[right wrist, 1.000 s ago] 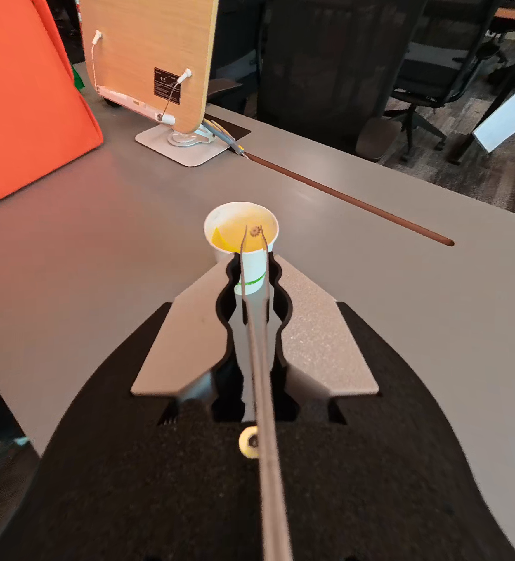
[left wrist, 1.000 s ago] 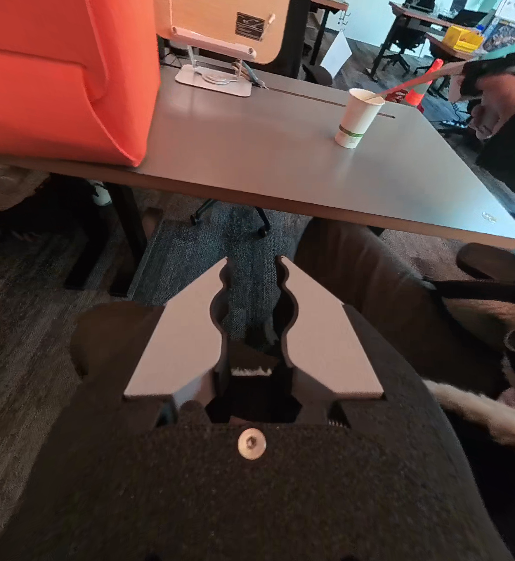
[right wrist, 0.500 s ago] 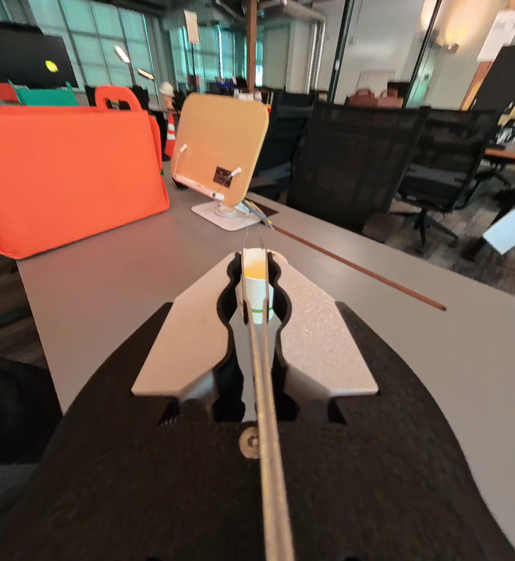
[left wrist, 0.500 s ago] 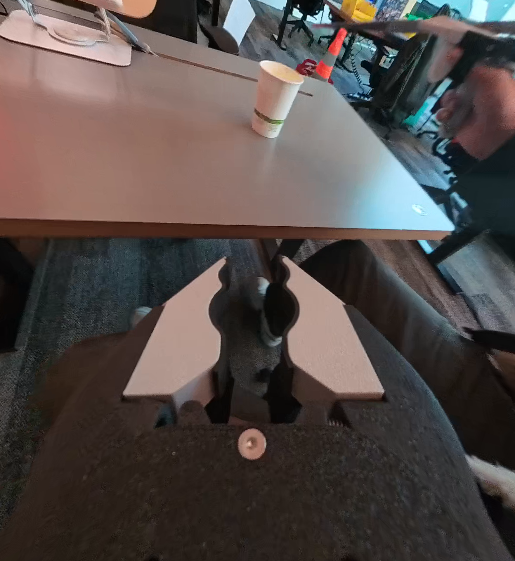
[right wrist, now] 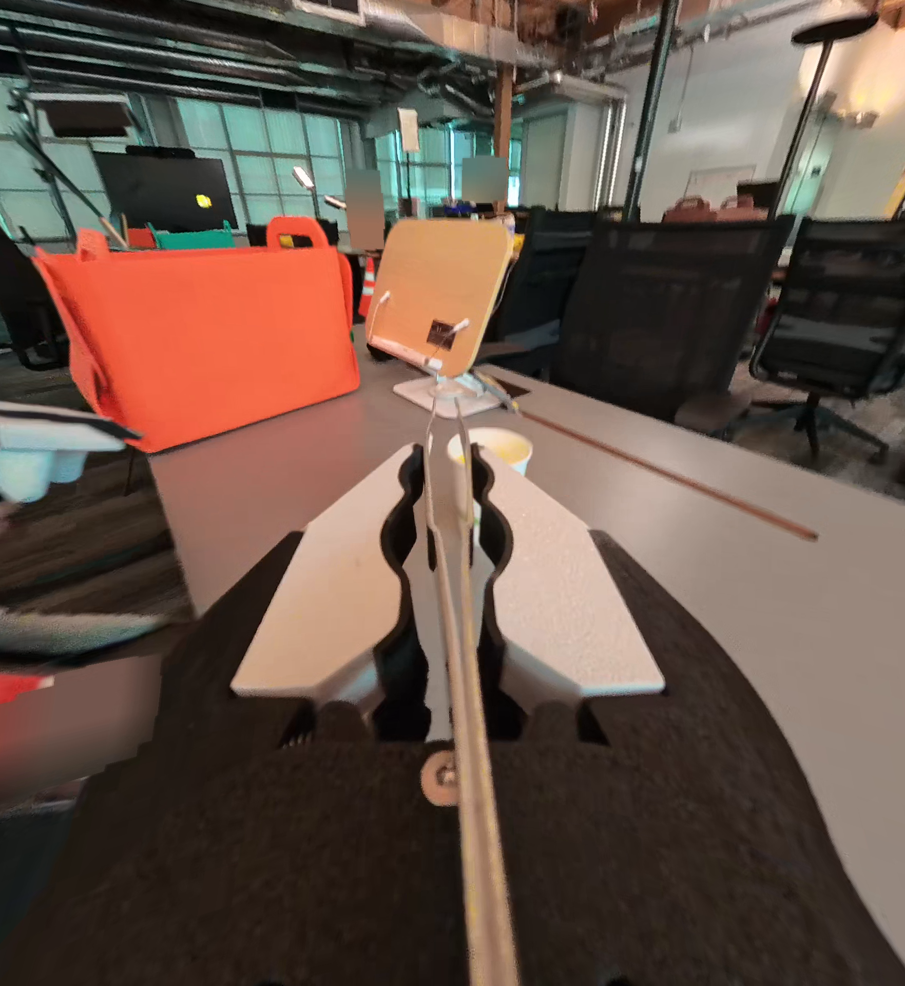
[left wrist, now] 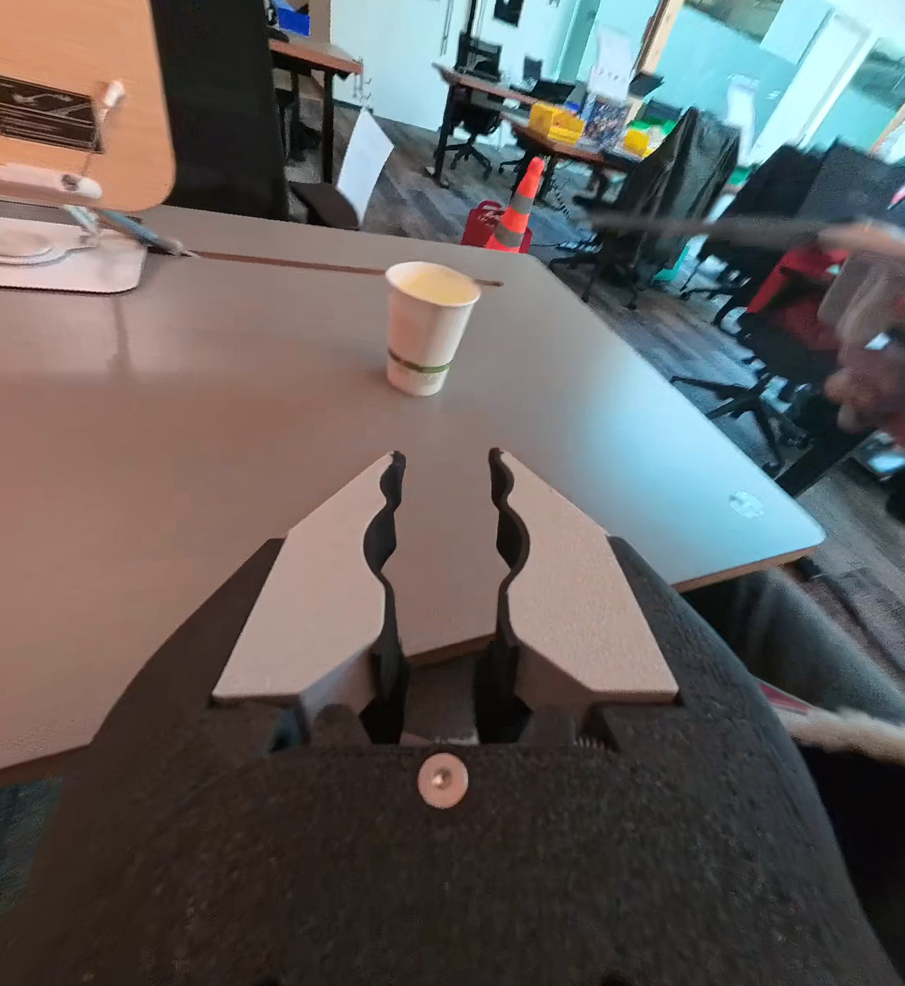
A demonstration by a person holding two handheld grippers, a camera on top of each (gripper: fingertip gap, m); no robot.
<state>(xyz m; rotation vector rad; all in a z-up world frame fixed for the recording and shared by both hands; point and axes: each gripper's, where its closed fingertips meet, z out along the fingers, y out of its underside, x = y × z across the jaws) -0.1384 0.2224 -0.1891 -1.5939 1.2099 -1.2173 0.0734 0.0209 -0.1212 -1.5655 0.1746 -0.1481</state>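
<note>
Pinching springy steel tweezers (right wrist: 447,512), your right claw (right wrist: 446,464) is clamped near their slippery mid-shank, while your left claw (left wrist: 443,453) gapes empty over the bench (left wrist: 173,427) edge, short of the light, crushable paper cup (left wrist: 424,331).

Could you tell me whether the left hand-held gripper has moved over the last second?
Yes. The left hand-held gripper rose from below the table edge to over it, nearer the cup.

The table (left wrist: 183,405) looked smooth, grey and faintly glossy. The cup (left wrist: 424,331) was matt white paper. The tweezers (right wrist: 458,587) were thin shiny metal, the tote (right wrist: 199,331) soft orange felt.
</note>
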